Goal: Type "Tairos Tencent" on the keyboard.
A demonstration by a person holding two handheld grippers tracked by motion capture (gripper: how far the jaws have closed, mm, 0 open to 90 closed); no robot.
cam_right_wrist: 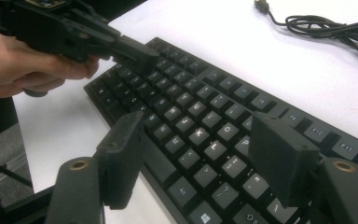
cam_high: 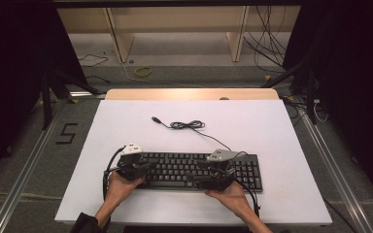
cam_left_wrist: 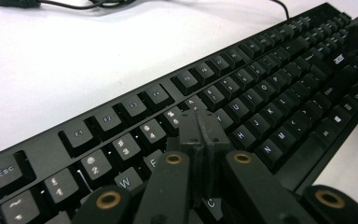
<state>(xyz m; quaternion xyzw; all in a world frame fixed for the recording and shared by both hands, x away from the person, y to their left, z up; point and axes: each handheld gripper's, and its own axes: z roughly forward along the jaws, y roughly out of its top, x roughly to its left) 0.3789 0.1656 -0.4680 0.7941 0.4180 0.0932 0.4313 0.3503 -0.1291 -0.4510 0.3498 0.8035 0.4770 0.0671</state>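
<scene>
Two grippers of mine hang over the keyboard [cam_high: 194, 170], which lies on the near half of the white table [cam_high: 272, 126], its cable [cam_high: 187, 124] coiled behind it. Over its left end my left gripper [cam_left_wrist: 200, 128] has its jaws clenched together with nothing between them, tips above the number row. My right gripper [cam_right_wrist: 200, 140] stands released, jaws wide apart above the right-hand letter keys.
</scene>
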